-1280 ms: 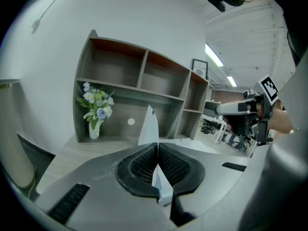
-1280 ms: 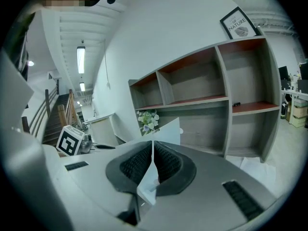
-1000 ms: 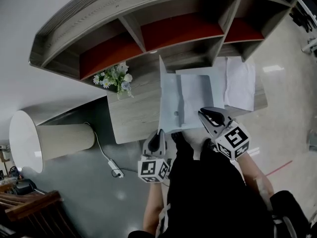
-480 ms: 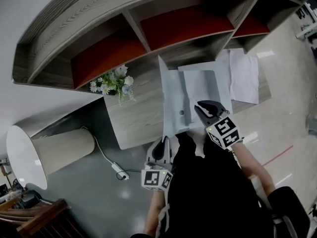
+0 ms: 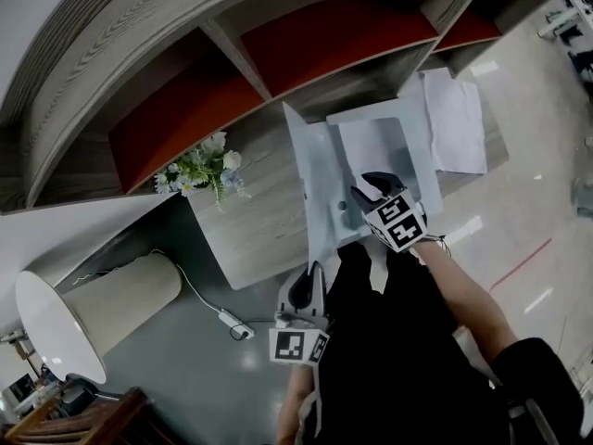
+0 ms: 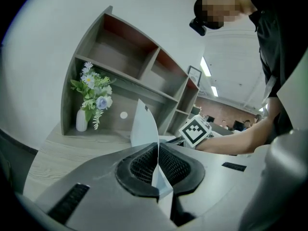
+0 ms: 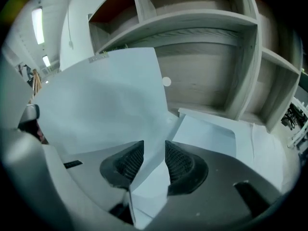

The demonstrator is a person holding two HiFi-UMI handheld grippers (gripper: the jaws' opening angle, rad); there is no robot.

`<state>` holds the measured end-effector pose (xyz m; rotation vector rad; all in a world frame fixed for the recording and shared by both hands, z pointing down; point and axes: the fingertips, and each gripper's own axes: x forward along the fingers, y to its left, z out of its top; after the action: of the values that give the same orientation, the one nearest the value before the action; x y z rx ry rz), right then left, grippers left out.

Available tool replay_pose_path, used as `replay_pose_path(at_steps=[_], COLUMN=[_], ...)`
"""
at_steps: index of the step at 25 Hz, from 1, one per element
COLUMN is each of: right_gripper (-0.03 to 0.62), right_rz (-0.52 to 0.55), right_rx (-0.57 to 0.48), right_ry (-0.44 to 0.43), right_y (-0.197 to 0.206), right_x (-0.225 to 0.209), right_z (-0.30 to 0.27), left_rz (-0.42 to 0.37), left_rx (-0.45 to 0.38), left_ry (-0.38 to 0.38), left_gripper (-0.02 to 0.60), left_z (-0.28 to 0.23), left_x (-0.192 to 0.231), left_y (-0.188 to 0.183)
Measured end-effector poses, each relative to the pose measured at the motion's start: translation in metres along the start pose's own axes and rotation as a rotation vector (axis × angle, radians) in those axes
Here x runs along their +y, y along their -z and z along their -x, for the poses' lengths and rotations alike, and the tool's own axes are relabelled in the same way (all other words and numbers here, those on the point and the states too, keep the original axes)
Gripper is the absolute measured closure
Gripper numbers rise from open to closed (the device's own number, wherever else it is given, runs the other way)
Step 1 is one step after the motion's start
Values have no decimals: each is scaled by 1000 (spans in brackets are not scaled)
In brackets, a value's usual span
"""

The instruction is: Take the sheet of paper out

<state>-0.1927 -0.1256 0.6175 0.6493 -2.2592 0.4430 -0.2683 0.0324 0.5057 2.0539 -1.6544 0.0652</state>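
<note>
A pale blue folder [image 5: 315, 170] lies open on the wooden desk [image 5: 250, 216], its left flap [image 6: 144, 125] standing upright. Inside it lies a sheet of paper [image 5: 375, 146], which the right gripper view shows as a pale sheet [image 7: 207, 134]. My left gripper [image 5: 304, 281] is at the desk's near edge, shut on the bottom edge of the raised flap [image 6: 158, 165]. My right gripper [image 5: 363, 191] hovers low over the folder's middle. Its jaws are opening, with the flap's pale edge [image 7: 106, 105] showing in the gap between them [image 7: 154, 162]; the pads do not press on it.
Loose white sheets [image 5: 454, 119] lie on the desk right of the folder. A vase of flowers [image 5: 199, 170] stands to its left. Shelves with red backs [image 5: 324, 44] rise behind the desk. A lamp [image 5: 93, 313] and a power cord [image 5: 227, 321] are on the floor at left.
My right gripper has come down from near the desk's front edge onto the folder, and its jaws have parted. The left gripper keeps its hold on the flap.
</note>
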Motion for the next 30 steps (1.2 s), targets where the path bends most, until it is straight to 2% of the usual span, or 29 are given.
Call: replay_pose_path(at_steps=[6, 13, 24, 30], right_gripper=[467, 410, 408, 473], right_rz=[60, 109, 46, -7], right_rx=[104, 189, 267, 266], right_ry=[51, 91, 136, 152], right_y=[22, 39, 61, 64], right_x=[-9, -20, -30, -35], right_z=[-33, -63, -82, -80], left_rz=[-7, 0, -13, -15], left_rx=[13, 23, 30, 30], left_ry=[24, 9, 22, 18], left_gripper=[565, 565, 565, 565], left_z=[2, 4, 2, 3], left_x=[1, 9, 5, 5], left_y=[4, 6, 7, 8])
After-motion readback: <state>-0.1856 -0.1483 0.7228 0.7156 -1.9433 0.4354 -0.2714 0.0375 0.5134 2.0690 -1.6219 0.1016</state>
